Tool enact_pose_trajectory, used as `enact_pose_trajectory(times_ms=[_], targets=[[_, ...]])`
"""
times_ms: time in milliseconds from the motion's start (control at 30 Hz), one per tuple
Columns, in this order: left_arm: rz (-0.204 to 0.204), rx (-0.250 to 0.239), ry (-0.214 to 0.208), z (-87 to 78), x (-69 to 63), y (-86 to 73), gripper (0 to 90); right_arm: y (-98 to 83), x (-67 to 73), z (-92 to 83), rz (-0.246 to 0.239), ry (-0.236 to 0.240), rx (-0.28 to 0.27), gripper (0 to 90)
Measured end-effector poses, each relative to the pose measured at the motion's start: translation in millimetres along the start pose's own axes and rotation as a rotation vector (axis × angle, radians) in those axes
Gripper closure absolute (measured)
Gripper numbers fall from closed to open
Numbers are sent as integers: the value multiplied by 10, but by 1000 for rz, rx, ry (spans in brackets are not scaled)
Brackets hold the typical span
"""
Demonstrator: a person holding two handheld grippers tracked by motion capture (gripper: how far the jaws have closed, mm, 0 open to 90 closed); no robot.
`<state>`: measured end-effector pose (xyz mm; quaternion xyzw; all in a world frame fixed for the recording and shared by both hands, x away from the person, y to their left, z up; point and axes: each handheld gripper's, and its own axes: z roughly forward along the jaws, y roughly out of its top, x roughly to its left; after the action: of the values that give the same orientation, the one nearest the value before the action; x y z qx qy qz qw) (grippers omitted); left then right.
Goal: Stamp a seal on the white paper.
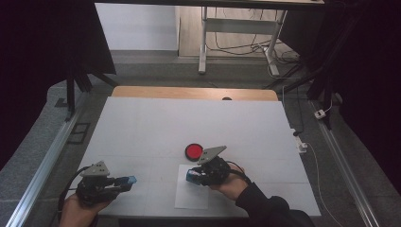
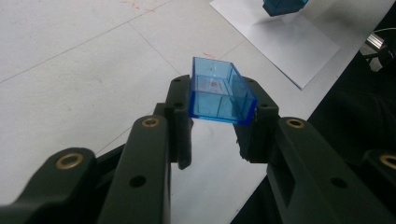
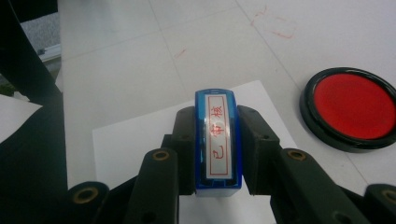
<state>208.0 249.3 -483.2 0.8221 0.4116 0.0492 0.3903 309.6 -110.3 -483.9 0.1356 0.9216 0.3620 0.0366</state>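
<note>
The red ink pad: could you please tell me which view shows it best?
The right gripper view: the ink pad is close and sharp there, beside the paper. The high view shows it small.

Black hand-held gripper (image 1: 124, 181), brass rivets

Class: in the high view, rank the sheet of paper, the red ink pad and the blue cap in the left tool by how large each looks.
1. Sheet of paper, clearly largest.
2. Red ink pad.
3. Blue cap, slightly smaller than the pad; partly hidden in the left tool, so this is less certain.
</note>
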Motion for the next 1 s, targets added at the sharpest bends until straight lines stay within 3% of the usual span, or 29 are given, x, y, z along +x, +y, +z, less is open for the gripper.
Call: enact_pose_trajectory(times_ms=[433,1000], targets=[[1,1,-1,0,1,0,682,-35,-4,91,-21,-18,28,701],[1,4,-1,5,0,1,682,-87,28,122,-36,-32,12,707]])
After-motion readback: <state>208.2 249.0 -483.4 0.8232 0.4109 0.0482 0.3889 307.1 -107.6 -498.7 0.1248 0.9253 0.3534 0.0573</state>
